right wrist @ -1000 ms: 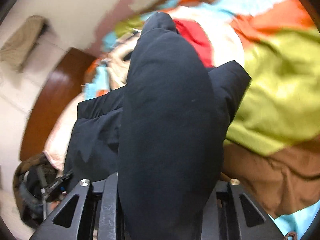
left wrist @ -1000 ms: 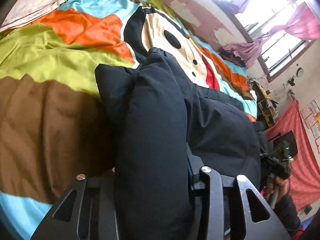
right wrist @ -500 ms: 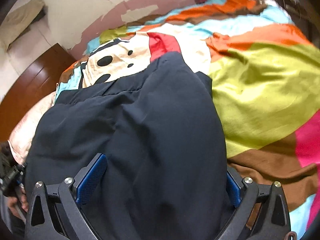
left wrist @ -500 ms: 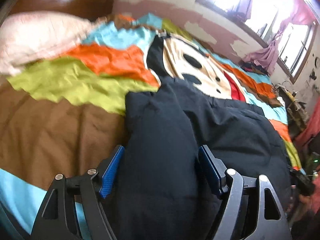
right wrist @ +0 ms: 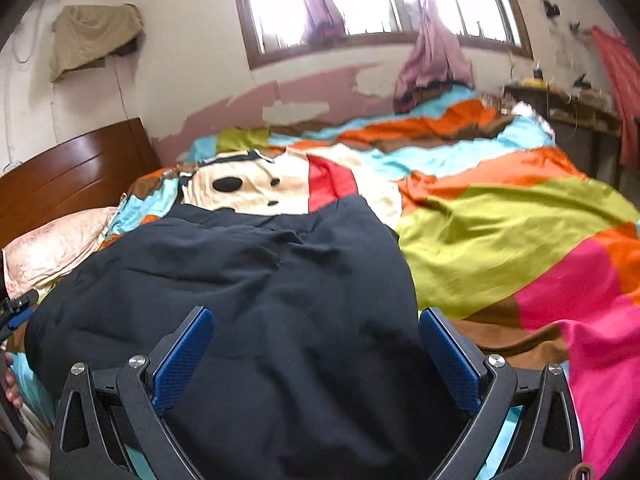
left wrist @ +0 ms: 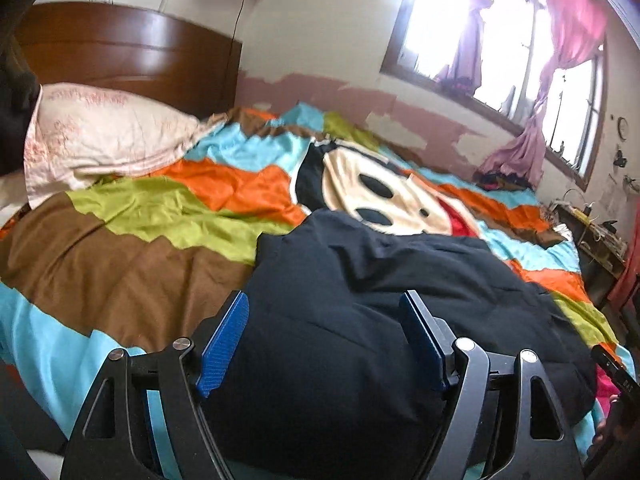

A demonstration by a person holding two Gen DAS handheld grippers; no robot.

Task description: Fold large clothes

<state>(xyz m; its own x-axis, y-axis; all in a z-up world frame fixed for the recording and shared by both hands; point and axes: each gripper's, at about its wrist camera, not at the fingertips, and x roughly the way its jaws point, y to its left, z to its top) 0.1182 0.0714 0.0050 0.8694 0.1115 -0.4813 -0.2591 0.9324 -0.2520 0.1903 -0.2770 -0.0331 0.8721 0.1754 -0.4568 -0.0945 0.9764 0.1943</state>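
A large black garment lies folded over on the colourful bedspread; it also shows in the right wrist view. My left gripper is open, its blue pads standing wide on either side of the garment's near left end. My right gripper is open too, its blue pads apart around the garment's near right end. The cloth bulges between both pairs of fingers and is not pinched.
A pale pink pillow lies by the wooden headboard at the left. Windows with pink curtains run along the far wall. A cluttered side table stands at the bed's right. The bedspread extends to the right.
Both grippers were shut on the black garment a second ago, holding it up. They have opened wide, the garment has dropped flat onto the bed, and both views have tilted up.
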